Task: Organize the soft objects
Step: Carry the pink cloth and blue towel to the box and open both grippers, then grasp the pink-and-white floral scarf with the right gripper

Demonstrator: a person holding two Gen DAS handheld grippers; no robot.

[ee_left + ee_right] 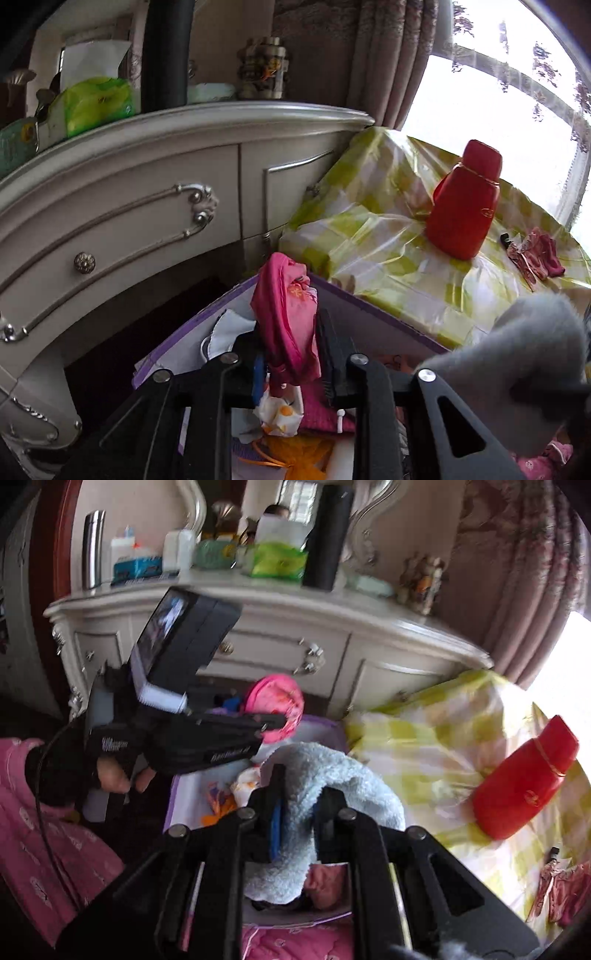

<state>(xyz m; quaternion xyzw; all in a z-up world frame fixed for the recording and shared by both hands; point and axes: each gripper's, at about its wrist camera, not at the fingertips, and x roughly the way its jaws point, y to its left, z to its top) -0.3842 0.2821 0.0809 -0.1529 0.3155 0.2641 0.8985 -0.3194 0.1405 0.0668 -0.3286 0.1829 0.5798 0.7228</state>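
A pink cloth stands upright between the fingers of my left gripper, which is shut on it. The right wrist view shows that gripper with the pink cloth over the far end of a purple-edged box. My right gripper is shut on a fluffy pale blue towel, which drapes over its fingers above the box. In the left wrist view the same towel looks grey at the lower right. The box holds several soft items, among them an orange-and-white cloth.
A cream dresser with cluttered top stands right behind the box. To the right is a table under a green checked cover with a red bottle and a dark red cloth. A gloved hand holds the left gripper.
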